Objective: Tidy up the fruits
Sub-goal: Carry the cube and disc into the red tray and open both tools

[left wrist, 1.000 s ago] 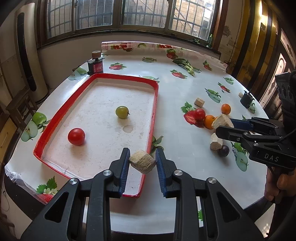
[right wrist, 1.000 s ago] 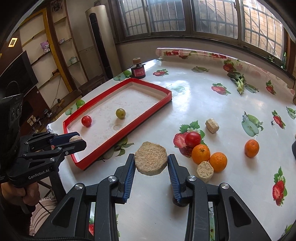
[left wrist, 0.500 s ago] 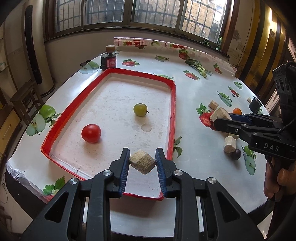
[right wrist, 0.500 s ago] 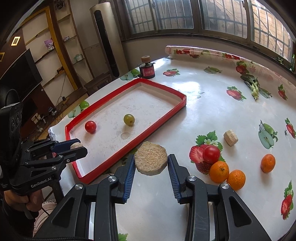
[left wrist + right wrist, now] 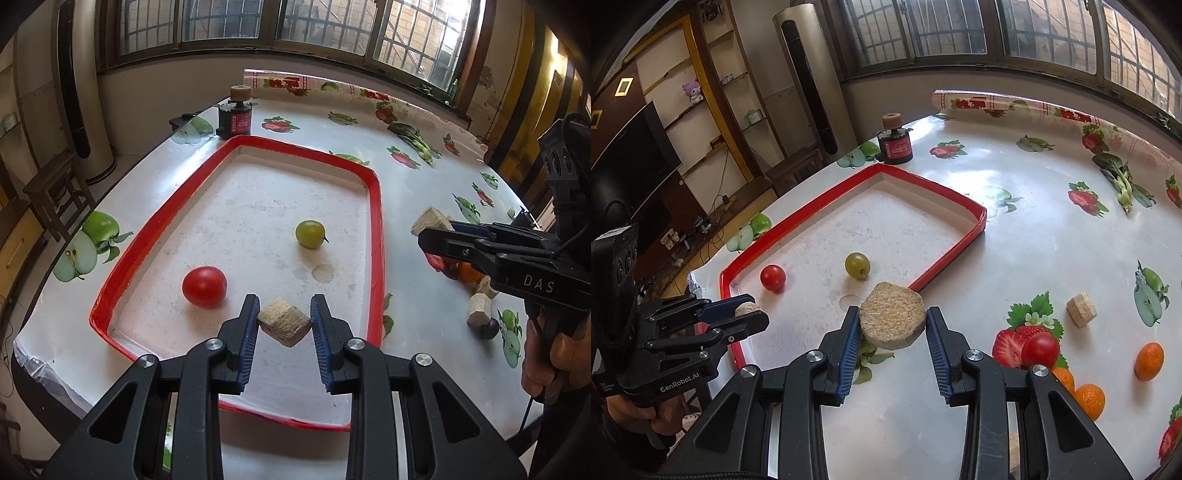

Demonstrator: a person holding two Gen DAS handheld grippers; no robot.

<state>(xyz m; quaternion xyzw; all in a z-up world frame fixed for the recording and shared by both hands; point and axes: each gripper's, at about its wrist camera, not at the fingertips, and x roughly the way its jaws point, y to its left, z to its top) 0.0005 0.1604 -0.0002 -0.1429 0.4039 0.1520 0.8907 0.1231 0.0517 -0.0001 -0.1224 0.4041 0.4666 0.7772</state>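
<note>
Across the whole view I have the round surface (image 5: pixel 1052 258), covered in a glossy white cloth printed with strawberries, apples and greens. On it lies the red-rimmed tray (image 5: pixel 375 221), a shallow rectangle with rounded corners and a pale, speckled, slightly stained floor. Inside the tray sit two smooth round fruits, well apart: a red tomato (image 5: pixel 204 281) nearer the left rim and a green tomato (image 5: pixel 310 233) toward the middle. My left gripper (image 5: pixel 283 325) hangs over the near part of the tray, its blue ribbed jaws clenched on a small fibrous block (image 5: pixel 283 326), blocky and tan with a rough pressed-straw texture, held corner-down. My right gripper (image 5: pixel 892 326) sits just outside the tray's right rim, jaws clamped on a flat fibrous disc (image 5: pixel 892 319), roughly octagonal, coarse and beige on its face. Beyond the tray's far corner stands a small black cylinder with a red label (image 5: pixel 895 146), topped by a tan spool. To the right on the bare surface lie the loose pieces: a shiny red cherry tomato (image 5: pixel 1039 345) resting on a printed strawberry, three dimpled oranges, one (image 5: pixel 1148 361) apart from the other two, and a small tan block (image 5: pixel 1081 308) by itself. From the left camera I also see another pale chunk (image 5: pixel 479 314) touching a dark round fruit (image 5: pixel 488 328).
</note>
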